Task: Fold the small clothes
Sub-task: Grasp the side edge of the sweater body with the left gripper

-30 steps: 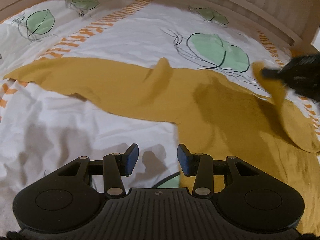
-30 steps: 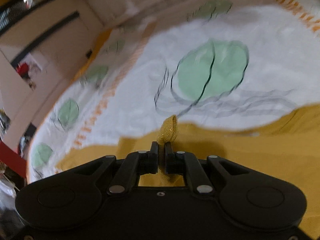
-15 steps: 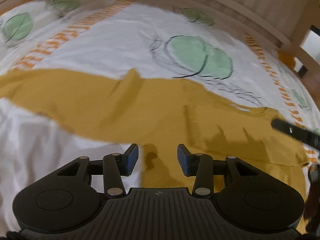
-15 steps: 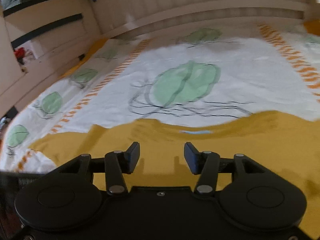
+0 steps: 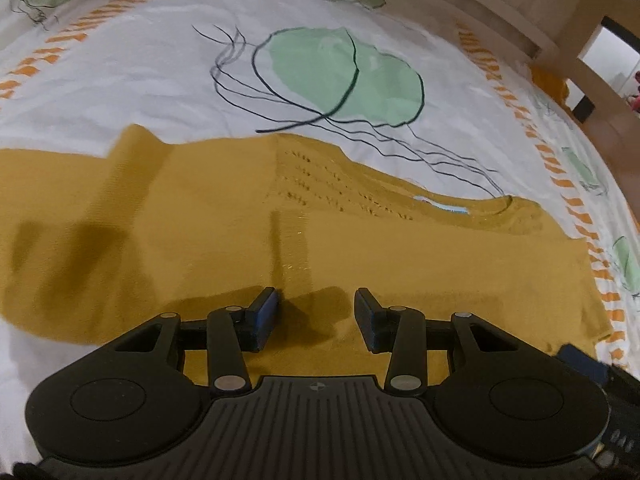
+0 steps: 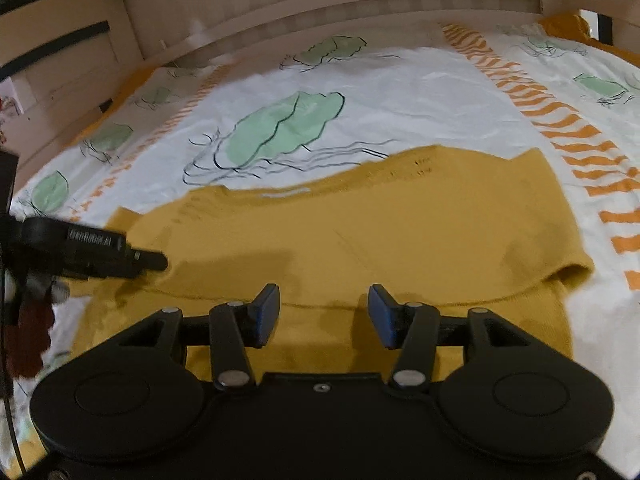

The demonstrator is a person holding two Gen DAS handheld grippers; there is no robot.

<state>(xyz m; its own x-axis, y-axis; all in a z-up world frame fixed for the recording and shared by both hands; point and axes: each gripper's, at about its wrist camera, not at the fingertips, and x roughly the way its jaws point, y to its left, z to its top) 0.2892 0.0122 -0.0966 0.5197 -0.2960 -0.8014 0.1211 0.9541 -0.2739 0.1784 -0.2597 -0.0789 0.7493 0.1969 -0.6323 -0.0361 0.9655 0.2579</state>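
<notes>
Through the left wrist camera, the mustard knit top point(image 5: 360, 240) lies spread across the bed's white leaf-print cover point(image 5: 160, 60), neckline and pale label at its far edge, one sleeve trailing off to the left. The left claw point(image 5: 316, 316) hangs low over the near part of the cloth with its jaws parted about halfway and just closing a little; nothing is between them, only fabric underneath. If it pinches here it could, I think, catch a single layer from the middle of the body instead of an edge, and the fold would drag up crooked. A ridge stands in the sleeve at the left point(image 5: 136, 160); folding over that would likely trap a wrinkle.

Through the right wrist camera, the same top point(image 6: 400, 232) sits close in front, its right side already turned over onto itself with a rounded, loose lip point(image 6: 572, 270). The right claw point(image 6: 324, 314) is about half open and empty above the cloth. The left claw point(image 6: 152, 260) reaches in from the left, close by. That loose lip may spring back if the cloth is tugged, and the two claws could bump each other or pull the knit against one another and stretch it.
</notes>
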